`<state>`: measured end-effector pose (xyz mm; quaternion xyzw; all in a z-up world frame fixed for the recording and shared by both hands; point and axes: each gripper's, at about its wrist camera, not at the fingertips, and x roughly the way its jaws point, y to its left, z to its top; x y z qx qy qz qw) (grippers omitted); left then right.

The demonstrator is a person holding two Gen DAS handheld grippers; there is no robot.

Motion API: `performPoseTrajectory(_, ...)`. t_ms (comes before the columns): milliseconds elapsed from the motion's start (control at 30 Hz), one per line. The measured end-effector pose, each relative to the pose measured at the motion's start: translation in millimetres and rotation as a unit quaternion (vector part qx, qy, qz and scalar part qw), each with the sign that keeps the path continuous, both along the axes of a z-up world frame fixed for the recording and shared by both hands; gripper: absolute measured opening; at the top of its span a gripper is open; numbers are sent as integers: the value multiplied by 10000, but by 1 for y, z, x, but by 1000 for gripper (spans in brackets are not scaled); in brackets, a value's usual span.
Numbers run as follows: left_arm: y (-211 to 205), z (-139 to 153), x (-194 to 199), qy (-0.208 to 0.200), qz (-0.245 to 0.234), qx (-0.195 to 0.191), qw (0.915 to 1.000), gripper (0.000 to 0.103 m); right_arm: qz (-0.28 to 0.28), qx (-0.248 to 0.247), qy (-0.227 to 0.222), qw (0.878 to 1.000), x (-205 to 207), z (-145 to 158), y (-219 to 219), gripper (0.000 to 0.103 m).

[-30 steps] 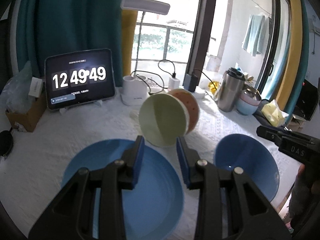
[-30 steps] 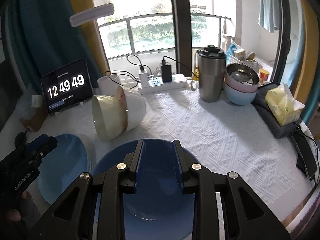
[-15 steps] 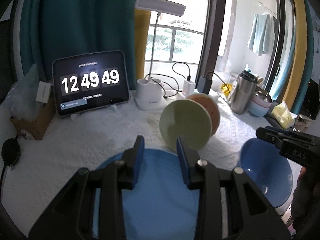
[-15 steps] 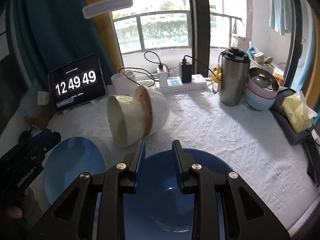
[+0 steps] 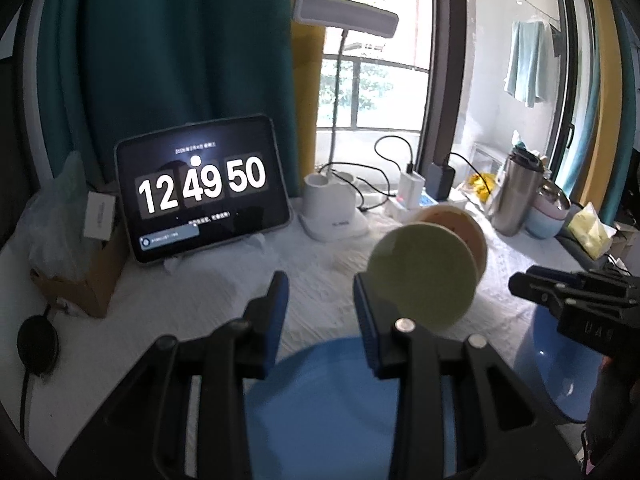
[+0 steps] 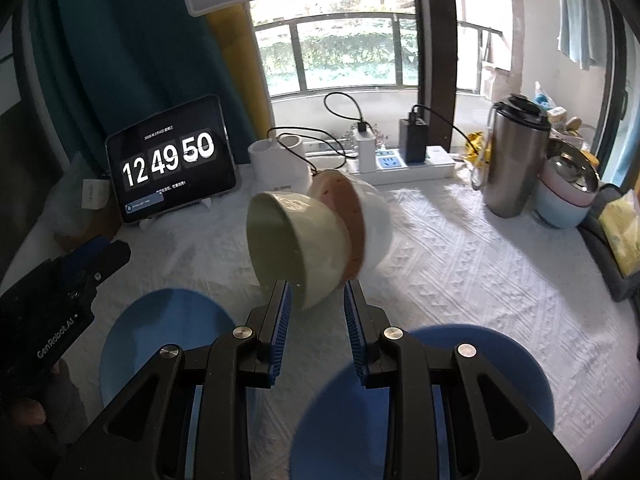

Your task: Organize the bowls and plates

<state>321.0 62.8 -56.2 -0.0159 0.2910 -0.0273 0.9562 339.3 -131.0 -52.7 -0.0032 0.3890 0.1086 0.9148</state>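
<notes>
Three nested bowls lie on their side on the white tablecloth: a green bowl (image 6: 296,240) in front, a pink bowl (image 6: 352,216) and a white bowl (image 6: 376,220) behind it. My right gripper (image 6: 316,308) is open just before the green bowl's lower rim, above a blue bowl (image 6: 472,376). A blue plate (image 6: 168,340) lies to the left. My left gripper (image 5: 320,304) is open over bare cloth, with the blue plate (image 5: 332,408) under it and the green bowl (image 5: 424,276) just right of its fingers. The blue bowl (image 5: 556,372) is at the far right.
A tablet clock (image 6: 172,164) stands at the back left beside a cardboard box (image 5: 80,280). A lamp base (image 5: 332,208), a power strip (image 6: 404,164), a steel tumbler (image 6: 516,160), stacked small bowls (image 6: 564,200) and a yellow packet (image 6: 624,232) line the back and right.
Both grippers have moved forward toward the nested bowls. The blue plate and blue bowl have slid lower in their views, and the green bowl now sits close to the right fingertips.
</notes>
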Motion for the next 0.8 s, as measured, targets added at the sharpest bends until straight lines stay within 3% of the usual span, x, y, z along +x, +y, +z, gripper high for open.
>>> performPoseTrajectory(300,6,-6,26,24,-67,-65,10000,36,66,-76,82,9999,23,-4,17,29)
performPoseTrajectory(800,-6,-28,66,458,-289,-281,9981,36,-109,-84,477,9988,64,-22,24,30)
